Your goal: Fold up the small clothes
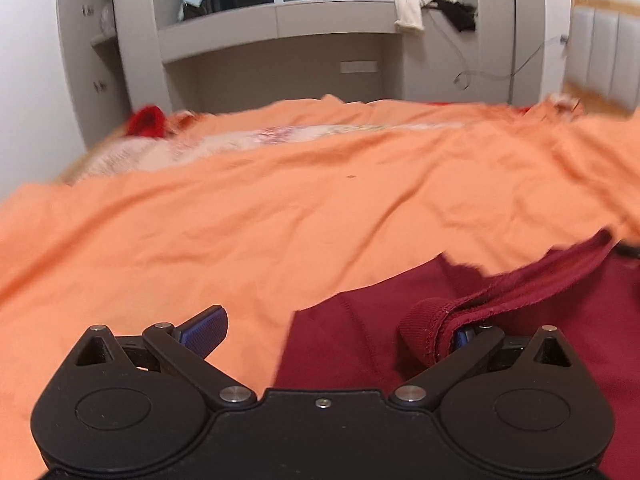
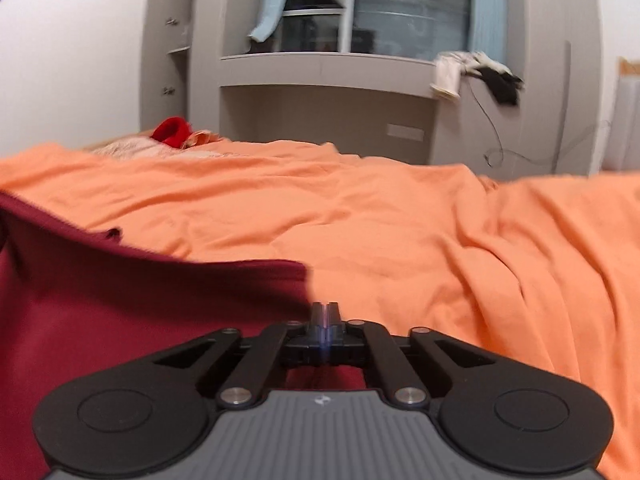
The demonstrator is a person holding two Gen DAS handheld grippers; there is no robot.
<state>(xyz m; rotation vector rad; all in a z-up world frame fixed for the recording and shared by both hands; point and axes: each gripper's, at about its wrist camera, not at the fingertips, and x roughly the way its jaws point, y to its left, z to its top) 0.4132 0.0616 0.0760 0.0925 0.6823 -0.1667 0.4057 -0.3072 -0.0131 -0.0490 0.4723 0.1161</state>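
Note:
A dark red garment lies on the orange bed sheet. In the left wrist view its ribbed cuff drapes over the right finger of my left gripper, hiding that pad. The left finger's blue pad stands far off over the sheet, so the jaws are open. In the right wrist view the same garment fills the lower left, its edge ending just left of my right gripper. That gripper's pads meet, and no cloth shows between them.
Beyond the bed stands a grey cabinet unit with a window and blue curtains. White and black clothes hang off its ledge, with a cable below. A bright red item lies at the bed's far left. A padded headboard is at right.

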